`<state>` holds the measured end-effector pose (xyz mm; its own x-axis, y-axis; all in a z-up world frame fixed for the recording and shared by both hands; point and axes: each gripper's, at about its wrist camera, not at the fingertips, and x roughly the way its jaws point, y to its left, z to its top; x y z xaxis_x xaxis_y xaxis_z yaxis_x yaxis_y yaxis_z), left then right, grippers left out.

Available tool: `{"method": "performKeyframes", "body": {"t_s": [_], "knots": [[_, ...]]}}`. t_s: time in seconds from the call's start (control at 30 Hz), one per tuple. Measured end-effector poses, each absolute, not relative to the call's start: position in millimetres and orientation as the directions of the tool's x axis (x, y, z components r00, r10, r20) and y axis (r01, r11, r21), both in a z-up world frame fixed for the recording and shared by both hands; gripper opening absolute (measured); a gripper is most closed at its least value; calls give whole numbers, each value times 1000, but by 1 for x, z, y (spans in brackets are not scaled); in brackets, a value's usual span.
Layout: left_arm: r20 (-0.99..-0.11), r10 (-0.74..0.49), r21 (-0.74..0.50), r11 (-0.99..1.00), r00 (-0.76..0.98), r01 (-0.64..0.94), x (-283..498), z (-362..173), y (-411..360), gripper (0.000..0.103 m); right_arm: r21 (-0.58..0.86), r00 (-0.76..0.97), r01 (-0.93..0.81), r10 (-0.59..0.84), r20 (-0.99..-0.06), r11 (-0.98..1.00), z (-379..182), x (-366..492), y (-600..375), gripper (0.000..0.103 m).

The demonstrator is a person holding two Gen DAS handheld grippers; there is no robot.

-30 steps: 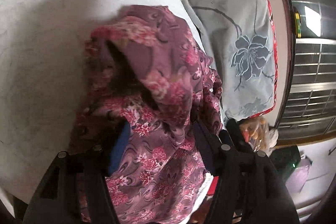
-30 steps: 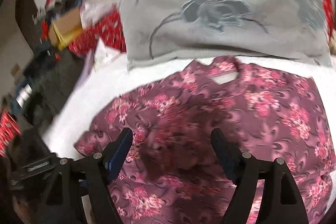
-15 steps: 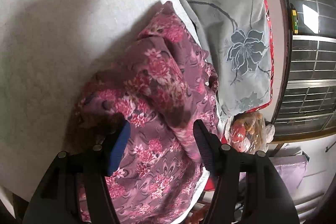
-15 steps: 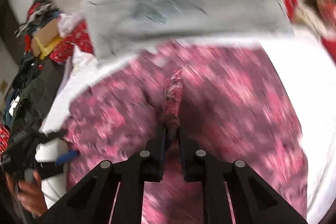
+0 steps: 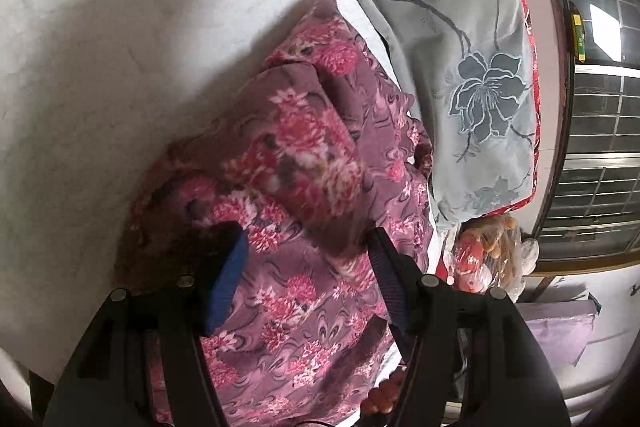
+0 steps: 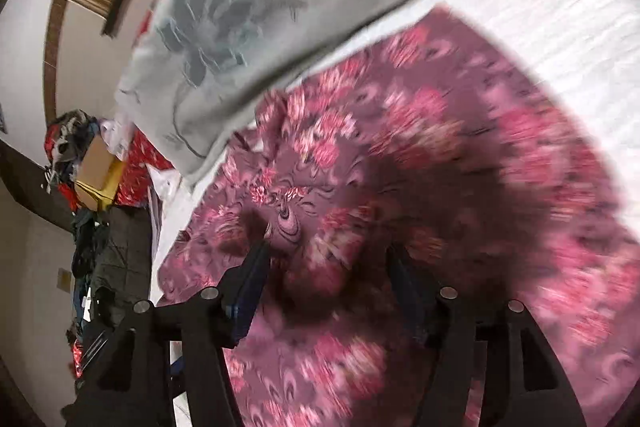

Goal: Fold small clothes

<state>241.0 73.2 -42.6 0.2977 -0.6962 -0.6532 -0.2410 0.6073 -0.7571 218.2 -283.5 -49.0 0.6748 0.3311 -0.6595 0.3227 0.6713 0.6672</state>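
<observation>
A purple garment with pink flowers point(image 5: 304, 167) lies on the white bed sheet point(image 5: 120, 27), one part folded over the rest. It also shows in the right wrist view point(image 6: 420, 167), blurred. My left gripper point(image 5: 304, 247) is open just above the cloth, holding nothing. My right gripper point(image 6: 328, 259) is open with its fingers spread over the garment, holding nothing.
A grey pillow with a dark flower print point(image 5: 460, 67) lies along the far side of the garment; it also shows in the right wrist view point(image 6: 248, 7). A window grille point(image 5: 600, 147) and a plastic bag point(image 5: 488, 255) are past the bed edge. Clutter and a cardboard box point(image 6: 96, 163) sit beside the bed.
My right gripper, shut on a pinch of the garment half a second ago, has opened and let it go. The left gripper let the lifted cloth drop and stays open above it.
</observation>
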Motion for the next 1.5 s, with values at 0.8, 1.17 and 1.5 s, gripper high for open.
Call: {"method": "performKeyframes", "body": {"t_s": [0.8, 1.17, 1.5], "knots": [[-721, -598, -682, 700, 349, -210, 256, -28, 67, 37, 578, 812, 283, 130, -569, 765, -8, 174, -365, 6], [-707, -646, -700, 698, 286, -153, 233, -31, 87, 22, 459, 728, 439, -6, -686, 772, -30, 148, -380, 16], [-809, -448, -454, 887, 380, 79, 293, 4, 6, 45, 498, 772, 275, 120, -624, 823, -29, 180, -343, 22]]}}
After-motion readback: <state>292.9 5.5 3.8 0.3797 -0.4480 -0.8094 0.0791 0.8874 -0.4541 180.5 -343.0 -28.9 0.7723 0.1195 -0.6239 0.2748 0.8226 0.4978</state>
